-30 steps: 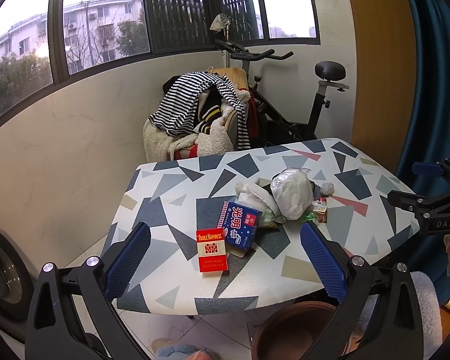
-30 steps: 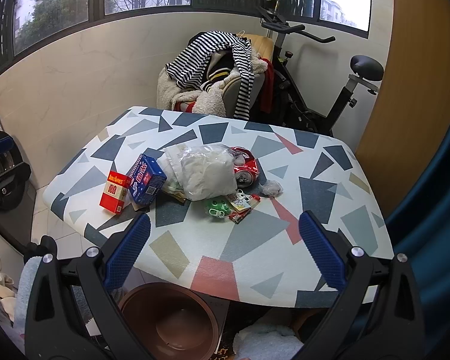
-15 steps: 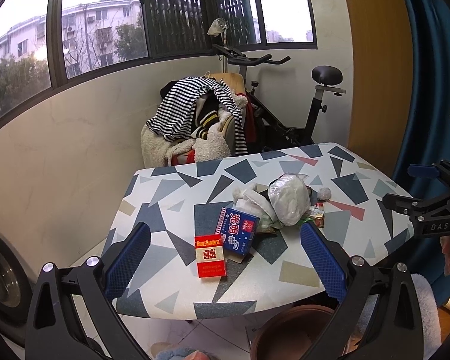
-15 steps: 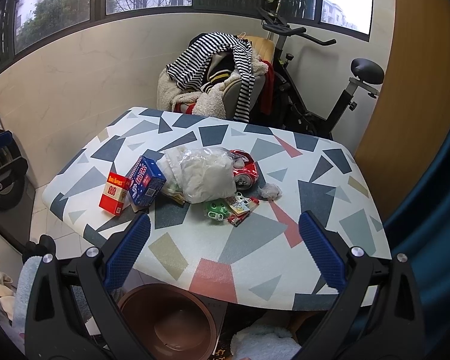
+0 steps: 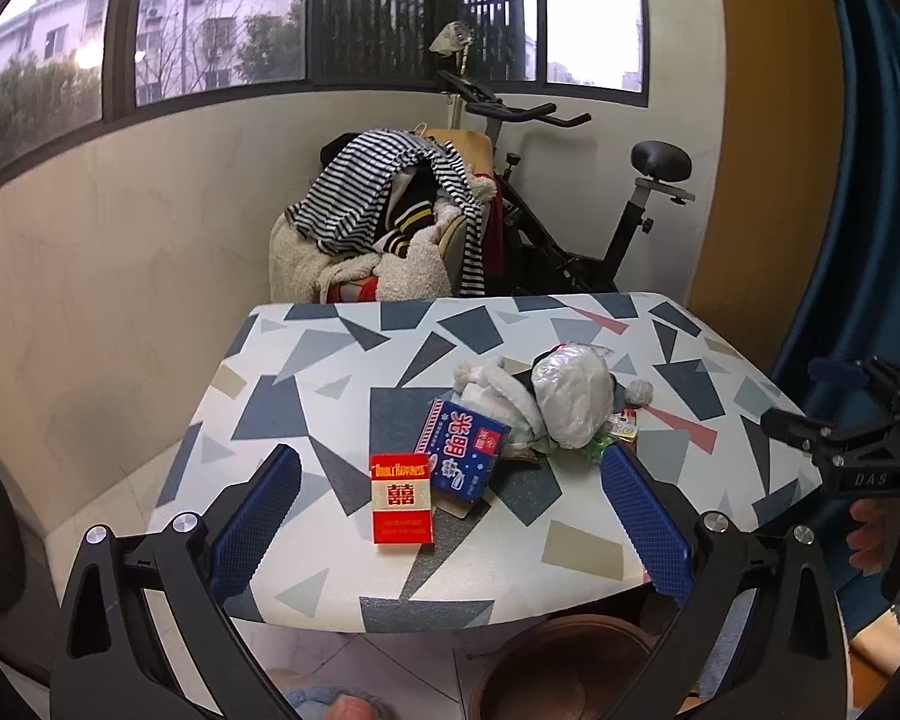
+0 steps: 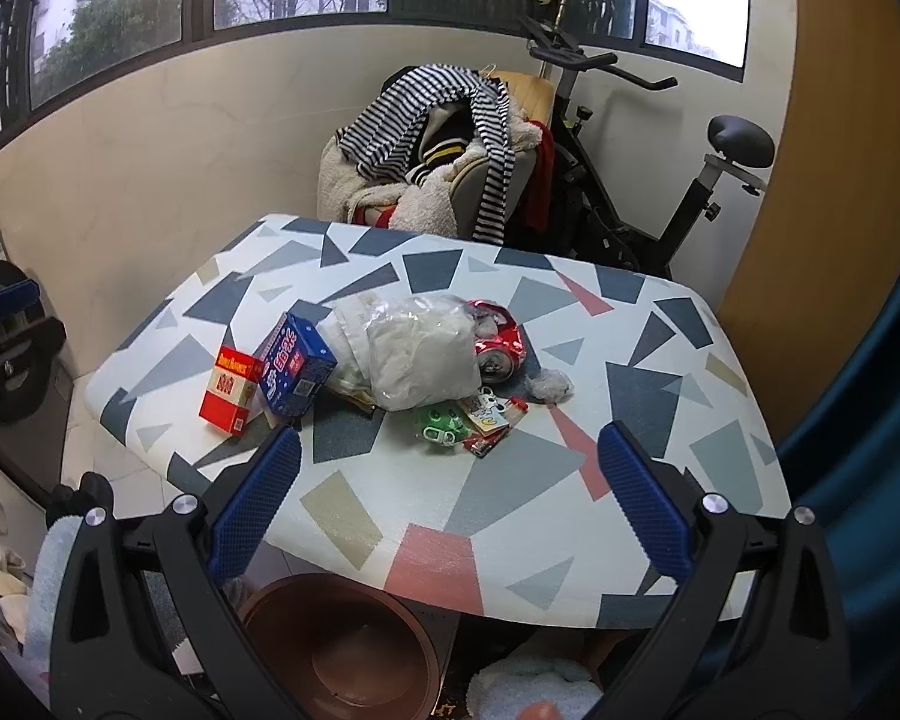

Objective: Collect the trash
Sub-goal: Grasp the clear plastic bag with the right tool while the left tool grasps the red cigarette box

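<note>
Red crushed can (image 6: 499,341) sits half-hidden behind the white plastic bag (image 6: 417,360).

- Left gripper (image 5: 450,507): black angular frame, two fingers (image 5: 257,519) faced with blue cross-hatched pads, round silver screws at the finger bases.
- Right gripper (image 6: 449,501): the same black frame, blue textured fingers (image 6: 645,501), silver screw heads.
- Seen from the left wrist view, the right gripper's black body bears white "DAS" lettering and a blue tip.
- Bare skin shows beside that body.
</note>
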The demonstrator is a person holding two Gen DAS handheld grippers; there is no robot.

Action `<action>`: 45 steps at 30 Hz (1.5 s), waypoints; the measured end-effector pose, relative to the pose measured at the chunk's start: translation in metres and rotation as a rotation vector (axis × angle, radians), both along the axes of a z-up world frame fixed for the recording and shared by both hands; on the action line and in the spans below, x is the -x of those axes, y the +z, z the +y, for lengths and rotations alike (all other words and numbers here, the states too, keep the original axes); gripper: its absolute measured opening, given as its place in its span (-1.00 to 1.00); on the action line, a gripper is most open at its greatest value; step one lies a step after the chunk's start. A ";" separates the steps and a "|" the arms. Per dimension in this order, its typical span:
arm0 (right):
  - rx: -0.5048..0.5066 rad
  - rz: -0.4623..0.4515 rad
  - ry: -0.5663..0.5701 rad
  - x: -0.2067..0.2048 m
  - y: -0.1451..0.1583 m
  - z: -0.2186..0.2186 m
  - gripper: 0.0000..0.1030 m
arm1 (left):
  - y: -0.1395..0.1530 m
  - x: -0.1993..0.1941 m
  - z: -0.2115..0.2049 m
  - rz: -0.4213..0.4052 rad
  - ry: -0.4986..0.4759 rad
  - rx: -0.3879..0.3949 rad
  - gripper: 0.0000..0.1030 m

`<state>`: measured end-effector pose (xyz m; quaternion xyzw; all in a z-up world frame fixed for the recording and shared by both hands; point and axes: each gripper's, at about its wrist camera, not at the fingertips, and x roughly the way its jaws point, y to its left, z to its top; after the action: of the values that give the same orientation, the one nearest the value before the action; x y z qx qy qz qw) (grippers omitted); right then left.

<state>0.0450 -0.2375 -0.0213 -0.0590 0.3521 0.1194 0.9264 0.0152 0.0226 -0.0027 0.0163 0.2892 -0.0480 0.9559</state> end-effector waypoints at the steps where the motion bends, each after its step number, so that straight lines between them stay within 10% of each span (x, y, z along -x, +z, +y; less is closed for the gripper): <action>1: -0.001 0.000 0.004 -0.001 -0.003 0.001 0.89 | -0.004 -0.001 0.004 -0.003 0.011 -0.001 0.91; 17: -0.038 0.145 -0.031 -0.059 -0.071 0.014 0.89 | -0.107 -0.062 0.064 0.214 0.062 0.062 0.89; 37: 0.016 0.114 -0.021 -0.194 -0.131 0.084 0.90 | -0.134 -0.091 0.060 0.257 0.068 0.132 0.72; 45: -0.047 0.060 0.006 -0.167 -0.113 0.060 0.24 | -0.141 -0.097 0.050 0.274 0.032 0.139 0.72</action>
<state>0.2125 -0.1773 -0.1341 -0.0348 0.3766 0.1320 0.9163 0.1124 0.0722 -0.1438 -0.0610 0.4133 -0.0546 0.9069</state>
